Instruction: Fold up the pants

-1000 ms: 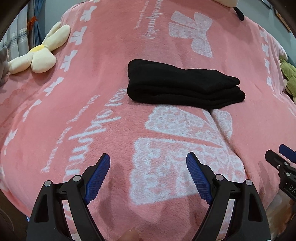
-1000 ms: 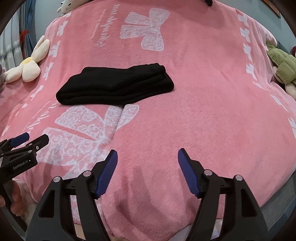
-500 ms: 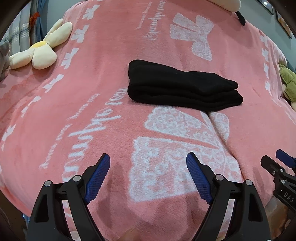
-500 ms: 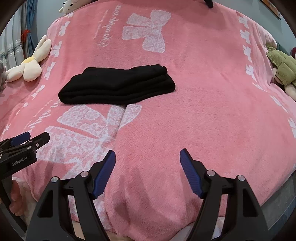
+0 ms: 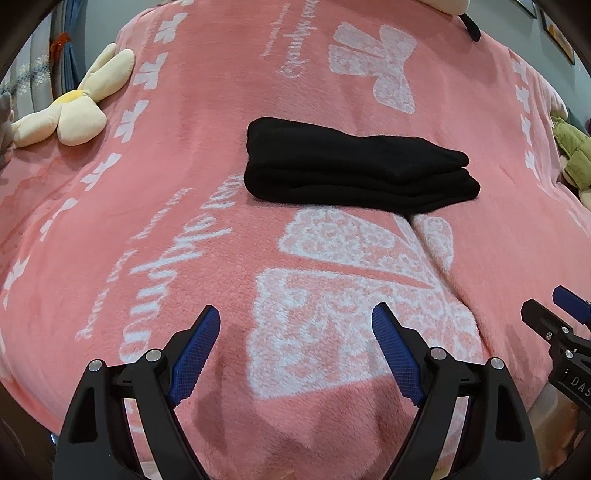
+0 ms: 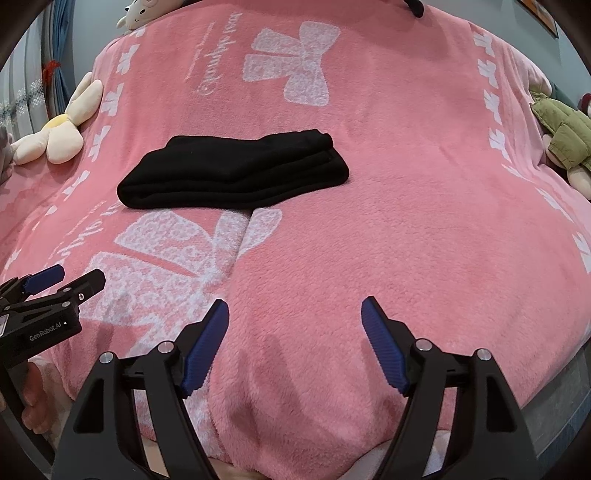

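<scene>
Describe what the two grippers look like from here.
Left gripper and right gripper match: black angular plastic frames with silver screws, and blue ribbed pads lining the fingers. White lettering reading GenRobot.AI marks the left one's side. No cables visible.

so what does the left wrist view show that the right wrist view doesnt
Only the left wrist view: the left gripper from behind, jaws open and empty, with the right gripper at its right edge. Only the right wrist view: the right gripper from behind, open and empty, a white plush toy at the bed's far end, and fingers on the left gripper's handle. Both: folded black pants, pink blanket, flower plush, green plush.
</scene>
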Available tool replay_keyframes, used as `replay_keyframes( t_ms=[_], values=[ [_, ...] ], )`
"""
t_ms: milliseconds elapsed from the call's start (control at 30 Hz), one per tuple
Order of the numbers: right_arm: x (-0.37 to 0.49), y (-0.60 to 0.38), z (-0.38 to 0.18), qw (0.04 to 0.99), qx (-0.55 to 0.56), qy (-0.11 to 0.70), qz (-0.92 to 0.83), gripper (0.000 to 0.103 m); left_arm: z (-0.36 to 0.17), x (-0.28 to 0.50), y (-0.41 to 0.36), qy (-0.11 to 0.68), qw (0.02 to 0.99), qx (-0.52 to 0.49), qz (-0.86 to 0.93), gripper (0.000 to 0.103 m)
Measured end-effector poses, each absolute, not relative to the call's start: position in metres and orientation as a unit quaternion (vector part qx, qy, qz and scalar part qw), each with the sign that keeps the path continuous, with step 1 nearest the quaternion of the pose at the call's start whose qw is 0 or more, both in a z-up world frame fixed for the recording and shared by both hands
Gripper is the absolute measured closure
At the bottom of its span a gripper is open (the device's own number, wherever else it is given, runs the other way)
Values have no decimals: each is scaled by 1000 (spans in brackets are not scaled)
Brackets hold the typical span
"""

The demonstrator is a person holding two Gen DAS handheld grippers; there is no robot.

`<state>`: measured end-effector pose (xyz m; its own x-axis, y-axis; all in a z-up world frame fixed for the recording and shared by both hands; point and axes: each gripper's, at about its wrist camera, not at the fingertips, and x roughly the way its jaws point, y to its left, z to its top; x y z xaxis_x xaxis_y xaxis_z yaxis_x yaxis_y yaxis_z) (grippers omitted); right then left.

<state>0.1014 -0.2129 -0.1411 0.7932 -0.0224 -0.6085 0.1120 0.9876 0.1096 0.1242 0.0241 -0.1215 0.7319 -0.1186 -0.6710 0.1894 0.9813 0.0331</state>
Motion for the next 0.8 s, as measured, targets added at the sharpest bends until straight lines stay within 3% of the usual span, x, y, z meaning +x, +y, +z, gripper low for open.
replay_keyframes(
  t_ms=[433, 800],
  values=[
    [100, -212, -143, 944, 74, 320, -36, 31, -122, 121, 31, 342, 935, 11, -90, 16],
    [95, -202, -145, 944, 72, 318, -39, 25, -124, 120, 20, 339, 937, 49, -71, 16]
  ],
)
